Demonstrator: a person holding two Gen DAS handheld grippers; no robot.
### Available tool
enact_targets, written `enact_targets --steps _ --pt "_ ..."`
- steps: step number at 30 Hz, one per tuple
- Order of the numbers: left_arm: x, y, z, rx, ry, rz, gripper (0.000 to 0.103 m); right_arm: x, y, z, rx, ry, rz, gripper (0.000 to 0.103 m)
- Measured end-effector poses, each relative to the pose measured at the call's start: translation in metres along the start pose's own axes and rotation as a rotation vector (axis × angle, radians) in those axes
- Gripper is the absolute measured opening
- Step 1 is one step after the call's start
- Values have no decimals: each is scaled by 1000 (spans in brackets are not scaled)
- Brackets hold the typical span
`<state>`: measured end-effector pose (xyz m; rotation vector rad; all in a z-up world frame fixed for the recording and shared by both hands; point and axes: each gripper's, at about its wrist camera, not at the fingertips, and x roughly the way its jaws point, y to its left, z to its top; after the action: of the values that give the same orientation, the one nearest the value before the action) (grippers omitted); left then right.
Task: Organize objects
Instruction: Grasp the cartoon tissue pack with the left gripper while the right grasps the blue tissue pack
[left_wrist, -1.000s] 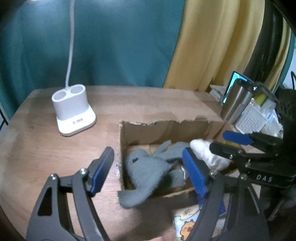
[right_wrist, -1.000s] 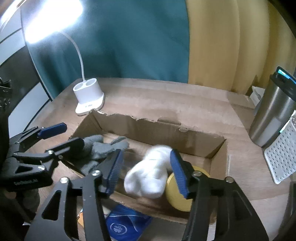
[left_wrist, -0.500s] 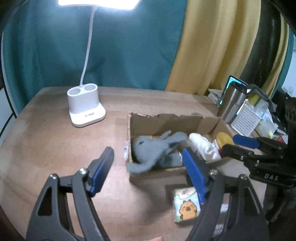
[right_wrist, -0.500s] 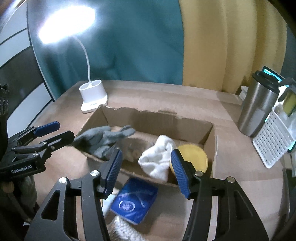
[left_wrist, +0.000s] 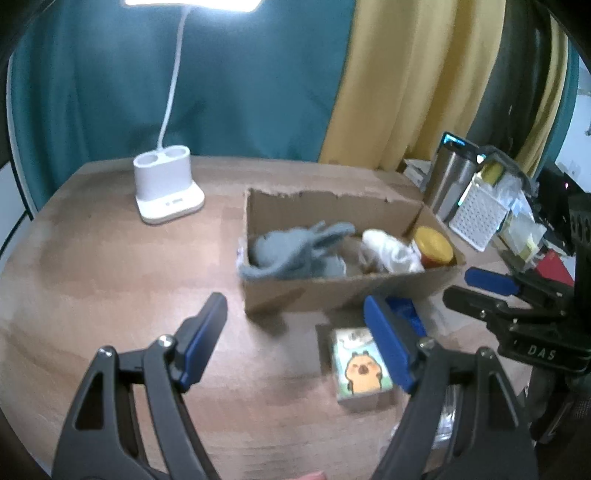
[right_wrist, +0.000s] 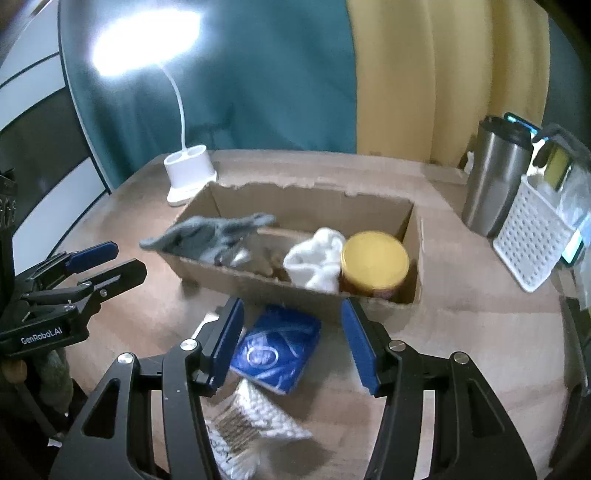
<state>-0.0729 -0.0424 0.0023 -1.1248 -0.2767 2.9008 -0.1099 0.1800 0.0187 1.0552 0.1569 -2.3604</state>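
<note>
An open cardboard box (left_wrist: 332, 291) (right_wrist: 303, 291) sits on the wooden table. It holds a grey glove (left_wrist: 295, 251) (right_wrist: 210, 236) draped over its left rim, a white sock (left_wrist: 391, 251) (right_wrist: 317, 258) and a yellow-lidded jar (left_wrist: 432, 247) (right_wrist: 375, 258). In front of the box lie a tissue pack with a cartoon animal (left_wrist: 360, 369), a blue packet (right_wrist: 275, 349) and a bag of white cotton pads (right_wrist: 255, 424). My left gripper (left_wrist: 295, 339) (right_wrist: 107, 262) is open and empty, held back from the box. My right gripper (right_wrist: 291, 343) (left_wrist: 476, 284) is open and empty above the blue packet.
A white desk lamp base (left_wrist: 166, 192) (right_wrist: 190, 177) stands at the back left. A steel tumbler (right_wrist: 495, 177) (left_wrist: 450, 181) and a white perforated basket (right_wrist: 532, 236) (left_wrist: 480, 218) stand at the right. Curtains hang behind the table.
Both grippers have pulled back and up from the box. The white sock now lies in the box, free of the right gripper. The items in front of the box came into view.
</note>
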Motion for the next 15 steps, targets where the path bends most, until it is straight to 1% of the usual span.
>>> enact_targets --steps 6,11,13,14,15 --pt "14 -14 -14 19 49 -12 78 5 -6 -16 19 23 10 58" --pt "31 -29 -25 37 99 -36 78 11 -14 -24 32 38 16 58" --pt "38 -36 -30 54 123 -46 78 12 -19 -26 36 38 16 61" --pt "41 -38 -31 60 132 -50 78 12 -21 -27 40 37 14 68" --pt "44 -41 -32 68 144 -54 78 13 -23 -28 43 34 12 72"
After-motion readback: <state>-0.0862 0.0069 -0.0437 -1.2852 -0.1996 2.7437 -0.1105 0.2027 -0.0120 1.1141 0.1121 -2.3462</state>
